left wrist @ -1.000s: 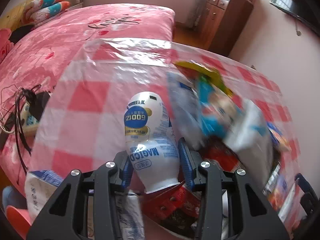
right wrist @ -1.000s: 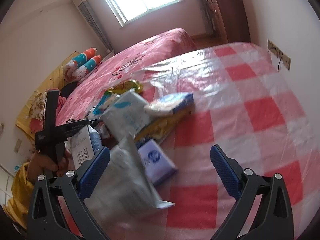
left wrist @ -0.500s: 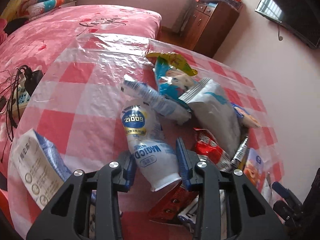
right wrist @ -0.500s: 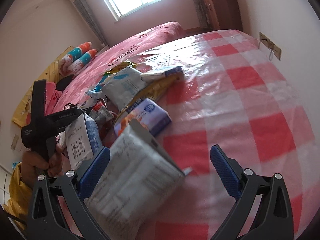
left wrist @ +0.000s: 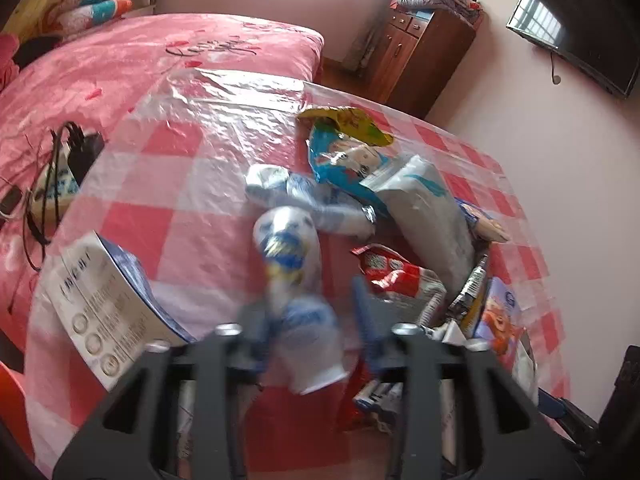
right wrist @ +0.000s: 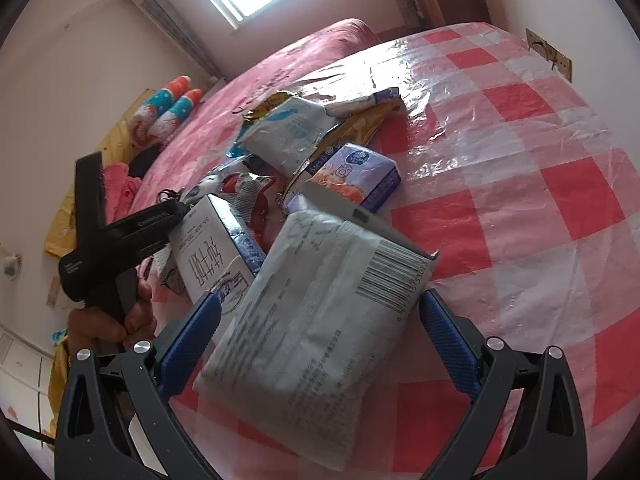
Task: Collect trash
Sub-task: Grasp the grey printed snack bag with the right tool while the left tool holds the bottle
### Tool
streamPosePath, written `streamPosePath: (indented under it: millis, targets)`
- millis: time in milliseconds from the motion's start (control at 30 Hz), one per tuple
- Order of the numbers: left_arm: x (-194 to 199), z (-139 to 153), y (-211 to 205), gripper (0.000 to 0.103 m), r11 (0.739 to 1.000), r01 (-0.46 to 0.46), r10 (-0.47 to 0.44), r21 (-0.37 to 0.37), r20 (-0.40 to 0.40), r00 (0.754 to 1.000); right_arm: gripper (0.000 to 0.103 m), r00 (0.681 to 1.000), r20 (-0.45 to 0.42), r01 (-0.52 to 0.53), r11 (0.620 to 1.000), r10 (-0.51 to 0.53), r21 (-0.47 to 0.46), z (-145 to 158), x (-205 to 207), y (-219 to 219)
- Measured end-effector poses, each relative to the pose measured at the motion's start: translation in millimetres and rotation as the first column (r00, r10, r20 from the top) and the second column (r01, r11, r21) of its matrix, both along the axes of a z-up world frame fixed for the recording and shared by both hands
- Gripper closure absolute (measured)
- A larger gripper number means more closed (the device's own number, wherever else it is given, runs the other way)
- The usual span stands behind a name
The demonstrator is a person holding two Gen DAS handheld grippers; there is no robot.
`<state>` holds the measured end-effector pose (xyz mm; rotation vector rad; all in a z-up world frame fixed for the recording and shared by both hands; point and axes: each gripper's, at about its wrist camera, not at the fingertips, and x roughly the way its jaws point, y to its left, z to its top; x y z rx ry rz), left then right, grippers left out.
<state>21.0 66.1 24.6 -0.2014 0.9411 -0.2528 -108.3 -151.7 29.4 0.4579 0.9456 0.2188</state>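
White yogurt bottle lies between the left gripper fingers at 6 o'clock of the left wrist view, blurred, base toward the camera. Jaws have just been opening; right pad stands apart from the bottle, left pad looks just beside it, contact too blurred to call. Bottle appears released onto the trash heap on the checked bench.

Heap spreads from 12 to 4 o'clock of the bottle: blue-white wrapper, yellow-and-blue snack bag, white pouch, red packet. Milk carton lies at 9 o'clock.

Right gripper: fingers spread wide, grey printed snack bag lying between them; the left pad sits right at the bag's edge, the right pad apart. Not gripped. Left hand visible at 9 o'clock.

Judgement: gathering step. To do well, let the bottle settle fully before withdrawing, keep the pile compact, then centre the right fingers on the bag before closing.
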Motion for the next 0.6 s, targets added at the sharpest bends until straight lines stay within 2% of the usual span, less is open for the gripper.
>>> streamPosePath:
  millis: [33, 67, 200, 400, 500, 600]
  targets:
    - [0.8, 0.8, 0.9, 0.043, 1.0, -0.006, 0.006, 0.013, 0.009, 1.0, 0.005, 1.0, -0.003, 0.004, 1.0, -0.005, -0.014, -0.3, 1.2, 3.0]
    - [2.1, 1.4, 1.5, 0.039, 1.0, -0.008, 0.008, 0.027, 0.018, 1.0, 0.005, 1.0, -0.007, 0.012, 0.999, -0.012, -0.036, -0.9, 2.5, 6.3]
    - [9.8, -3.0, 1.6, 0.039, 0.996, -0.005, 0.002, 0.086, 0.036, 0.999, 0.004, 1.0, -0.016, 0.008, 0.996, -0.01, -0.089, -6.8, 4.3, 13.3]
    - [9.1, -4.4, 3.9, 0.042, 0.997, -0.005, 0.002, 0.074, 0.043, 0.999, 0.004, 1.0, 0.004, -0.015, 0.992, 0.015, -0.128, -9.2, 4.2, 18.7]
    - [2.3, -6.9, -0.3, 0.042, 0.998, 0.017, -0.02, 0.068, 0.033, 0.999, 0.005, 0.998, 0.044, -0.037, 0.985, 0.046, -0.171, -10.6, 2.8, 24.2]
    - [-1.9, -6.5, -0.8, 0.042, 0.997, 0.016, -0.019, 0.075, 0.035, 0.999, 0.007, 0.995, 0.068, -0.058, 0.984, 0.071, -0.169, -10.8, 0.1, 22.5]
